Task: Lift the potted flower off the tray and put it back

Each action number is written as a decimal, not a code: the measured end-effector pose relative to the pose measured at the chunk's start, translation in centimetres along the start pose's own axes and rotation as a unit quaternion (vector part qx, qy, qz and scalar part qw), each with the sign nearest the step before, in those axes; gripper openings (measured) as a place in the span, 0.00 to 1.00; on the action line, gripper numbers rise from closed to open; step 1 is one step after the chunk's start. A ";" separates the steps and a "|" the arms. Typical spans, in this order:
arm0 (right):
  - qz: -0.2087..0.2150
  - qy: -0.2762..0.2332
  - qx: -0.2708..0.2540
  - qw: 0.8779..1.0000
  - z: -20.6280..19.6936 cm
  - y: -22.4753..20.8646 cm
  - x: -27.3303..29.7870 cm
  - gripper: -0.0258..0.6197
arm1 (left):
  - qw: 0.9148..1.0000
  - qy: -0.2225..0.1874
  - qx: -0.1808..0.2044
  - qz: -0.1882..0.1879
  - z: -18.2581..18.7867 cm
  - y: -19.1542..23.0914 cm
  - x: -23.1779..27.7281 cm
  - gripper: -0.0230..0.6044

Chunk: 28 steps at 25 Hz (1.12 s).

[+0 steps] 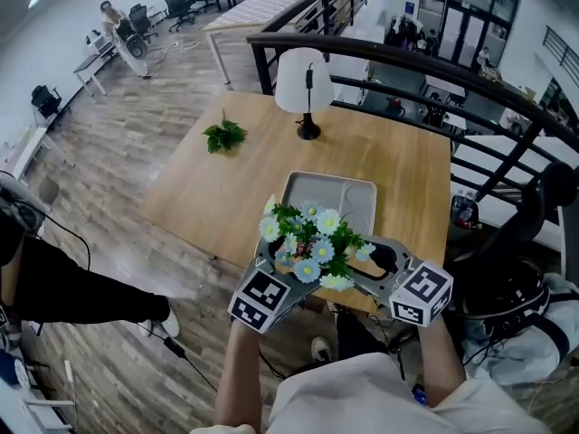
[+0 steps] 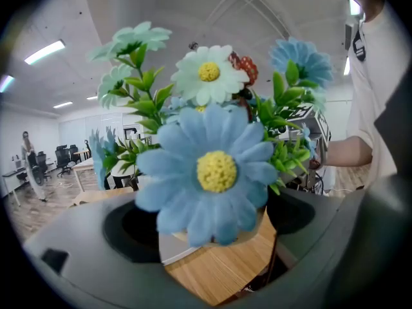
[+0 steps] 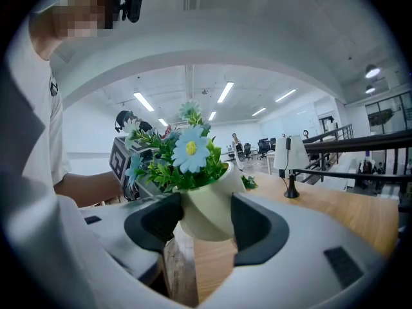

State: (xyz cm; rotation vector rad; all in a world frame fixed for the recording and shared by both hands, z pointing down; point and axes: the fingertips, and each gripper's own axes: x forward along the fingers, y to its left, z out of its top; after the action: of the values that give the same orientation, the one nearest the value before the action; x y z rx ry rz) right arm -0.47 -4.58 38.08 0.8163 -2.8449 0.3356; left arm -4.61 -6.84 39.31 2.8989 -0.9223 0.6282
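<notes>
The potted flower (image 1: 312, 247) is hanging in the air over the near edge of the bench (image 1: 226, 197), lifted clear of the wood. In the head view it is overlapping the front rim of the pale grey tray (image 1: 360, 191). It is showing pale blue and white daisy-like blooms with yellow centres, packed among small green leaves. They are sitting in a smooth, rounded cream pot that is tilting a little in the right gripper view.

The right tongs (image 3: 206, 223) are standing wide, with both dark pads pressing the pot's sides. The left tongs (image 2: 212, 240) are reaching in from the opposite side and are likewise closing on the pot, though a big blue bloom is covering most of the contact.

Each marker cube (image 1: 262, 298) is carrying black-and-white square patterns.
</notes>
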 end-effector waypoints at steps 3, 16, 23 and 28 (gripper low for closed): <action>0.006 0.004 0.001 1.000 -0.2 -1.0 0.8 0.42 | 1.000 0.001 -0.002 0.004 -0.2 0.9 0.7 0.86; 0.029 0.020 0.014 0.999 -1.3 -8.0 6.9 0.43 | 0.999 0.031 -0.020 0.012 -2.6 8.2 5.7 0.86; 0.040 0.030 0.032 0.998 -3.0 -11.9 10.0 0.43 | 0.998 0.047 -0.038 0.012 -4.9 11.6 9.0 0.86; 0.040 0.040 0.042 0.997 -4.4 -14.4 11.7 0.43 | 0.997 0.055 -0.056 0.005 -6.6 13.5 11.2 0.86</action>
State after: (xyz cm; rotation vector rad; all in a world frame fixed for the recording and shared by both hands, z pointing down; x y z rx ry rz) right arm -2.10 -21.24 47.34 0.6873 -2.8098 0.4908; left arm -6.31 -23.04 48.55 2.7333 -0.9278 0.7058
